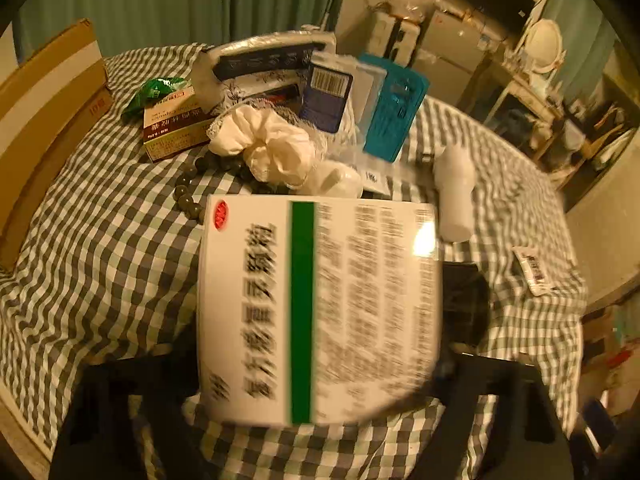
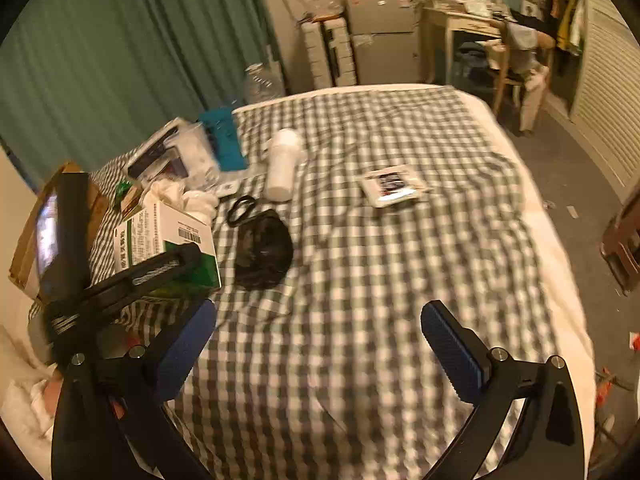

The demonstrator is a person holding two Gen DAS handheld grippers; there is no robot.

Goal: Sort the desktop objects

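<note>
My left gripper (image 1: pixel 316 360) is shut on a white medicine box with a green stripe (image 1: pixel 316 308), held above the checked cloth; the box hides the fingertips. The same box (image 2: pixel 168 236) and left gripper show in the right wrist view at the left. My right gripper (image 2: pixel 318 344) is open and empty, its blue pads (image 2: pixel 452 344) above bare cloth. On the cloth lie a black pouch (image 2: pixel 262 254), a white bottle (image 2: pixel 282 164) on its side, a flat sachet (image 2: pixel 394 186) and a black hair tie (image 2: pixel 242 208).
A pile sits at the far left: brown-and-white box (image 1: pixel 172 128), green packet (image 1: pixel 154 92), white scrunchie (image 1: pixel 268 144), bead bracelet (image 1: pixel 192 196), teal case (image 1: pixel 396 108), dark blue card (image 1: pixel 326 96). A cardboard box (image 1: pixel 44 120) stands left. The bed edge (image 2: pixel 560 240) drops off at the right.
</note>
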